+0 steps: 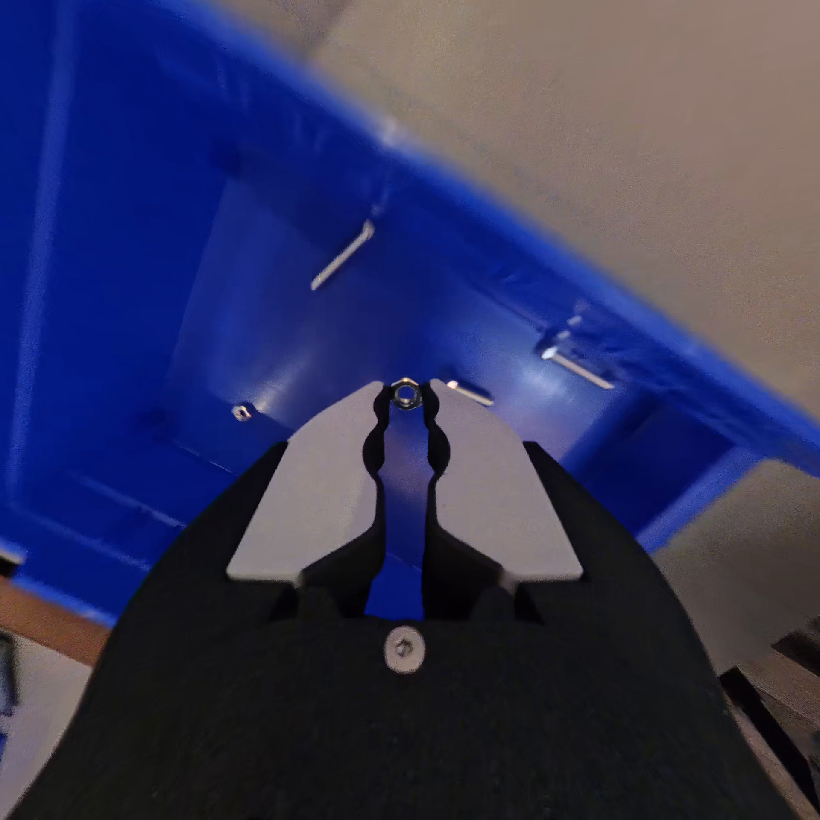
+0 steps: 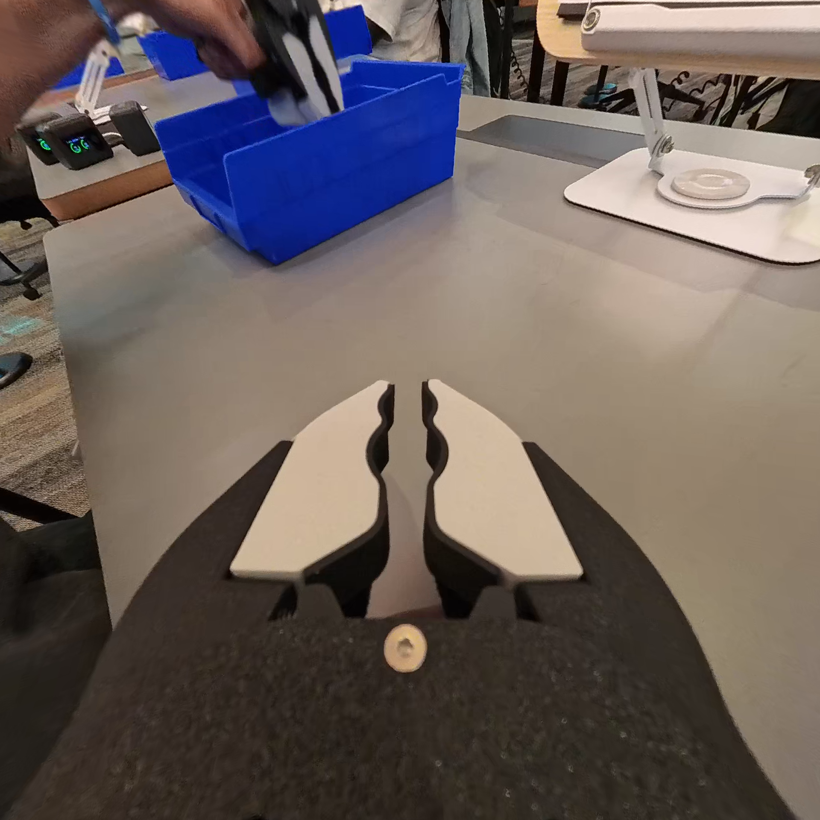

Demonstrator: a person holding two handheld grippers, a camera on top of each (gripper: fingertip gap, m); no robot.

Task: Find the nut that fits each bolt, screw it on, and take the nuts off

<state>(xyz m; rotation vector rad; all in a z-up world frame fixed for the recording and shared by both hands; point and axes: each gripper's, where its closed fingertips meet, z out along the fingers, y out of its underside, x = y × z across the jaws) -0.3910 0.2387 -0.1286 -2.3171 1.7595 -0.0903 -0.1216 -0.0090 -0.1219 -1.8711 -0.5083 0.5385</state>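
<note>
My left gripper (image 1: pixel 404 392) is inside a blue bin (image 1: pixel 133 266) and is shut on a small silver hex nut (image 1: pixel 404 395) held at its fingertips above the bin floor. Three silver bolts lie in the bin: one at the back (image 1: pixel 344 255), one on the right (image 1: pixel 577 368), and one just behind the right fingertip (image 1: pixel 470 392). A second nut (image 1: pixel 242 411) lies on the left. In the right wrist view the left gripper (image 2: pixel 306 102) dips into the blue bin (image 2: pixel 337 186), held by a hand. My right gripper (image 2: pixel 407 390) hovers over the grey table (image 2: pixel 532 355), narrowly open and empty.
A white tilting stand (image 2: pixel 692 208) sits at the table's right. Black devices with green lights (image 2: pixel 75 146) stand on a neighbouring table at the left, with more blue bins (image 2: pixel 177 53) behind. The table's left edge (image 2: pixel 57 310) drops to carpet. People stand at the back. There is about 40 cm between the tips of the two grippers.
</note>
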